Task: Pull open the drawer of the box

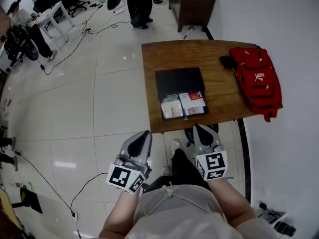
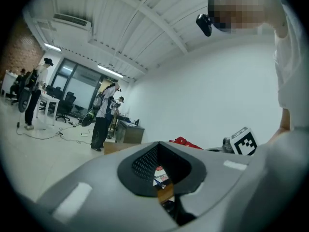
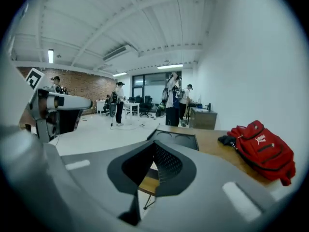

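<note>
On the wooden table (image 1: 219, 96) lies a flat black box (image 1: 179, 81); its drawer (image 1: 183, 105) stands pulled out toward me, with printed papers in it. Both grippers hang in front of my body, short of the table's front edge and touching nothing. My left gripper (image 1: 142, 136) has its jaws together and empty, as the left gripper view (image 2: 166, 197) also shows. My right gripper (image 1: 202, 130) is shut and empty too (image 3: 140, 197). Over the right jaws, the right gripper view shows the box (image 3: 175, 139) on the table (image 3: 212, 144).
A red backpack (image 1: 257, 78) lies on the table's right side, with a small black item (image 1: 228, 61) next to it. A white wall runs along the right. A dark cabinet (image 1: 192, 4), a standing person (image 1: 139, 4), desks and floor cables lie beyond the table.
</note>
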Available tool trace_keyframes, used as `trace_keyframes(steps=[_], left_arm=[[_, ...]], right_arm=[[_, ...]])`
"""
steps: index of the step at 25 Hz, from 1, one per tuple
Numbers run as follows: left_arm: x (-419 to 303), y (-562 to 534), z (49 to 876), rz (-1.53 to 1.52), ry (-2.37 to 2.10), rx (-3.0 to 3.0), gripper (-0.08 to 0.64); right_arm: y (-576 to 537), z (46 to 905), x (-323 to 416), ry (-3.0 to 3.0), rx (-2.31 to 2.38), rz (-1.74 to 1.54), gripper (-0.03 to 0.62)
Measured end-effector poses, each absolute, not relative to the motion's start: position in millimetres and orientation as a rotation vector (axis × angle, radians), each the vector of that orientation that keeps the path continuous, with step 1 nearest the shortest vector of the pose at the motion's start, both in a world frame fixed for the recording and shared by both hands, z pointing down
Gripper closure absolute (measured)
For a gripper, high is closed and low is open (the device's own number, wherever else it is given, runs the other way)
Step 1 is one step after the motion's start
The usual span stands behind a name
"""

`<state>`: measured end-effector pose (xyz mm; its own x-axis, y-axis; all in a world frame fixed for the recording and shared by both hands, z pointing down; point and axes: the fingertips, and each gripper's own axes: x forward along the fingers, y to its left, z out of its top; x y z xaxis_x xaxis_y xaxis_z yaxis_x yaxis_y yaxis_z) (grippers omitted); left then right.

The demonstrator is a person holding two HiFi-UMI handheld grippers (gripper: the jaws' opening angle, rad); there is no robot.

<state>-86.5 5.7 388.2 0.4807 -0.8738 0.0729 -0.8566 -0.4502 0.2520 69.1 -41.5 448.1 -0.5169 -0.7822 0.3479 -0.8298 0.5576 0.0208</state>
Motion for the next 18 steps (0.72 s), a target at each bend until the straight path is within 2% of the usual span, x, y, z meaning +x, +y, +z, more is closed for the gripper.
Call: trace_keyframes(steps=[5, 10, 18], left_arm=[[-80, 24, 358, -0.116, -1.5, 2.585, 0.554], [-76, 38, 351, -0.054, -1.538, 2.644, 0.554], [-69, 40, 342, -0.109, -1.593, 2.615, 0.554]], right_arm=[[-14, 404, 78, -2.623, 1.373, 0.161, 0.588], [1, 395, 95, -2.659, 1.403, 0.186, 0.588], [4, 372, 97, -2.69, 1.347, 0.05, 0.588]])
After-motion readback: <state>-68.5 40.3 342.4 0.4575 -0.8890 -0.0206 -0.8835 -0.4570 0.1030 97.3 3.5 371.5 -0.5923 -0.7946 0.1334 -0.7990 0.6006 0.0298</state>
